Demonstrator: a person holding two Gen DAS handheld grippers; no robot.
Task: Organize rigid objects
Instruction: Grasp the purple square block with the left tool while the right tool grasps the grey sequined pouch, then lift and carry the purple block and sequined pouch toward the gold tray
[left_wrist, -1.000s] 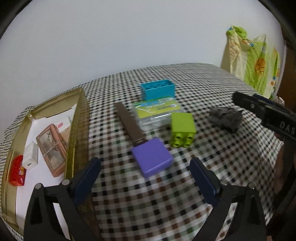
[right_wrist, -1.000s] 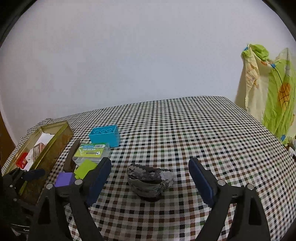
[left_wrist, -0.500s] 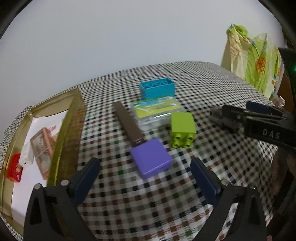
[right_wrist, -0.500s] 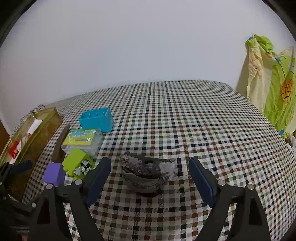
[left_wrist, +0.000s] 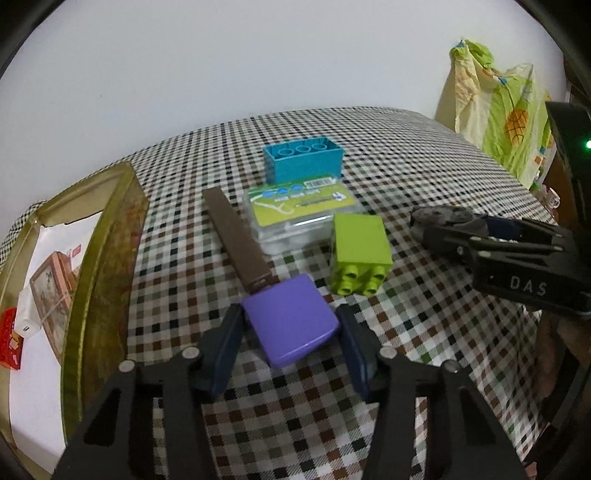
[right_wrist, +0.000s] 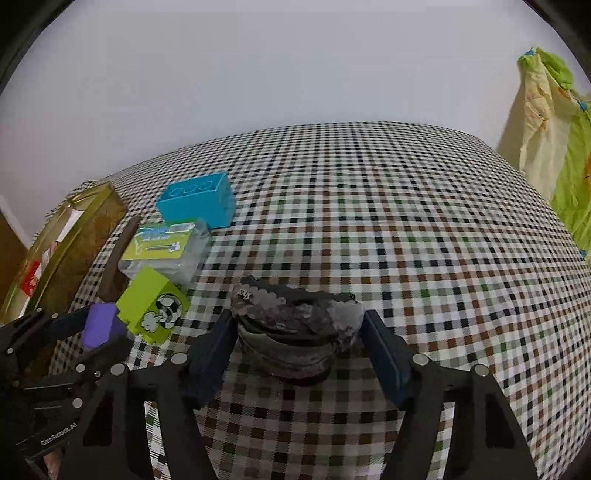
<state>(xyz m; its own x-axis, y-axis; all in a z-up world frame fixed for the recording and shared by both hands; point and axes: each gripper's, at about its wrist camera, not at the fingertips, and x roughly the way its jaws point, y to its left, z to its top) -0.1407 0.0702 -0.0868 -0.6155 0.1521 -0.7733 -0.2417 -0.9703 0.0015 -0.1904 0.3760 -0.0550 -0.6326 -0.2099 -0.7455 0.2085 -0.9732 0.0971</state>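
Your left tongs (left_wrist: 290, 341) cover the purple block's (left_wrist: 291, 325) lower sides, so pad contact can't be told. The tray (left_wrist: 99, 251) is cut off at the left edge, its red box (left_wrist: 9, 343) too. The label's (left_wrist: 301, 201) print is too small to read.

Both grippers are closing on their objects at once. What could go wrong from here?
The left gripper is closing around the purple block, whose far corner seems to touch the brown bar; lifting may drag the bar.

The right gripper is closing around the grey rock, irregular and wider on top, so the flat pads could slip or tilt it.
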